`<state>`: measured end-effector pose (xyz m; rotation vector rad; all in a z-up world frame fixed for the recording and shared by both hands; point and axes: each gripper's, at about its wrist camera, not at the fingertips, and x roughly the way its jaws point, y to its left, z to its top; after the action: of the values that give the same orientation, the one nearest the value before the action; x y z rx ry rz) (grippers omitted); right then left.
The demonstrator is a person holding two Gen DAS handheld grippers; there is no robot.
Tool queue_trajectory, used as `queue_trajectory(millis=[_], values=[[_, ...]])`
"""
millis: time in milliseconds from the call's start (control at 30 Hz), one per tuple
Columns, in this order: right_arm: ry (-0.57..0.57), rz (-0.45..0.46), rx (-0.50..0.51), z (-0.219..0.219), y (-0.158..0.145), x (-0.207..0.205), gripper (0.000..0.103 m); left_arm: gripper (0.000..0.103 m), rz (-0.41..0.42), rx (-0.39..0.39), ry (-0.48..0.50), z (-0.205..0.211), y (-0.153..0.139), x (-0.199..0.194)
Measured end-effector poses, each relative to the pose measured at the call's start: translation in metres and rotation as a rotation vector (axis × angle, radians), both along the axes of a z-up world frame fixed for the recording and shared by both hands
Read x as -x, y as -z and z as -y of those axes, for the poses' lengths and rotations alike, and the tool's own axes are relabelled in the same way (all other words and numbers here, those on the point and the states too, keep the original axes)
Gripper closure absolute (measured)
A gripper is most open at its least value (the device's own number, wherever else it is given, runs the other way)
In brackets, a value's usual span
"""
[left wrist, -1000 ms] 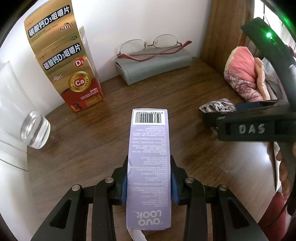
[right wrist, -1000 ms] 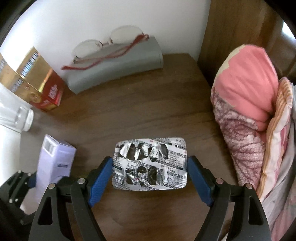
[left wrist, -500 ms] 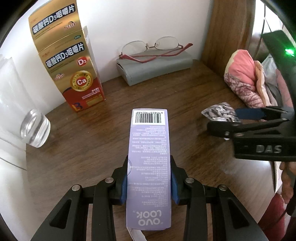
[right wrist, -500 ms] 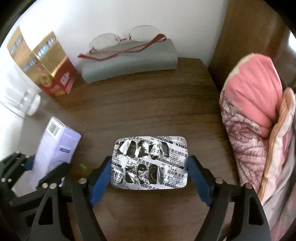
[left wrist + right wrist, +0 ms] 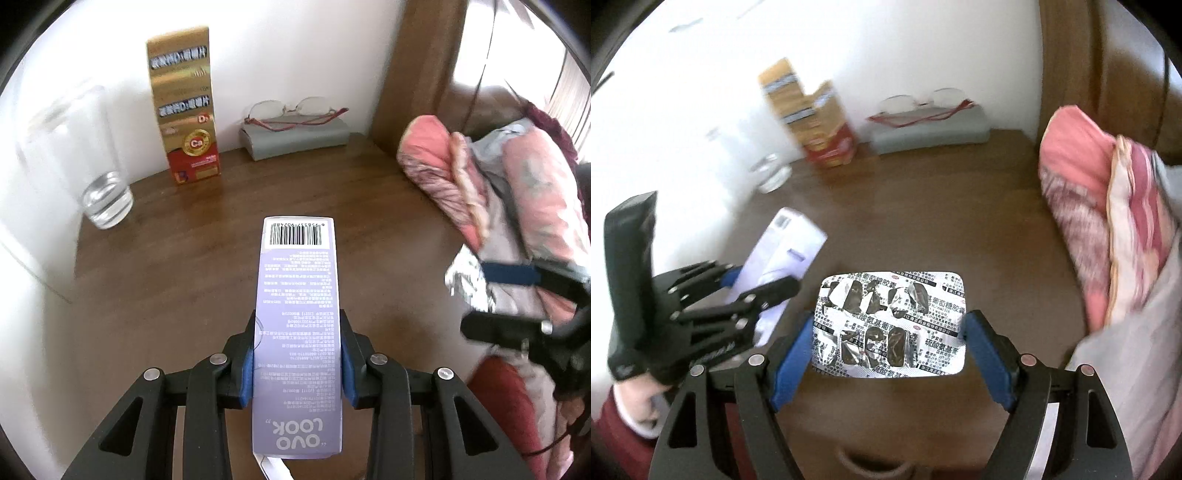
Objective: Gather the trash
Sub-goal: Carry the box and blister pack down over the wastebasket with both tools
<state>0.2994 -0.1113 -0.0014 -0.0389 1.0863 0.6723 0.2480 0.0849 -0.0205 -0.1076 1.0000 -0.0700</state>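
My left gripper [image 5: 297,354] is shut on a long lilac carton [image 5: 297,314] with a barcode at its far end, held above the brown table [image 5: 177,266]. My right gripper [image 5: 889,332] is shut on a used silver blister pack [image 5: 890,328], its blue pads pressed to both short edges. In the left wrist view the right gripper [image 5: 476,291] shows at the right edge with the blister pack [image 5: 465,280] in it. In the right wrist view the left gripper [image 5: 764,280] appears at the left, clamped on the lilac carton [image 5: 783,247].
A gold and red medicine box [image 5: 186,107], a clear glass [image 5: 99,173] and a grey glasses case [image 5: 295,138] with red-framed glasses stand along the white wall. Pink bedding [image 5: 498,184] lies to the right of the table. A red sleeve [image 5: 617,432] shows at lower left.
Both grippers have risen and pulled back from the table with their loads; the box, glass and glasses case now look smaller and farther. The grips are unchanged.
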Motion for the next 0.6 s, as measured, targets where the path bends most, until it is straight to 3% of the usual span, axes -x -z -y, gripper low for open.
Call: queue_trajectory(millis=[300, 600], values=[[-0.099, -0.071, -0.149, 0.010, 0.007, 0.092, 0.023, 0.065, 0.020, -0.028, -0.026, 0.027, -0.023, 0.068], [-0.118, -0.092, -0.215, 0.039, 0.006, 0.148, 0.023, 0.065, -0.026, -0.040, -0.057, 0.060, -0.013, 0.127]])
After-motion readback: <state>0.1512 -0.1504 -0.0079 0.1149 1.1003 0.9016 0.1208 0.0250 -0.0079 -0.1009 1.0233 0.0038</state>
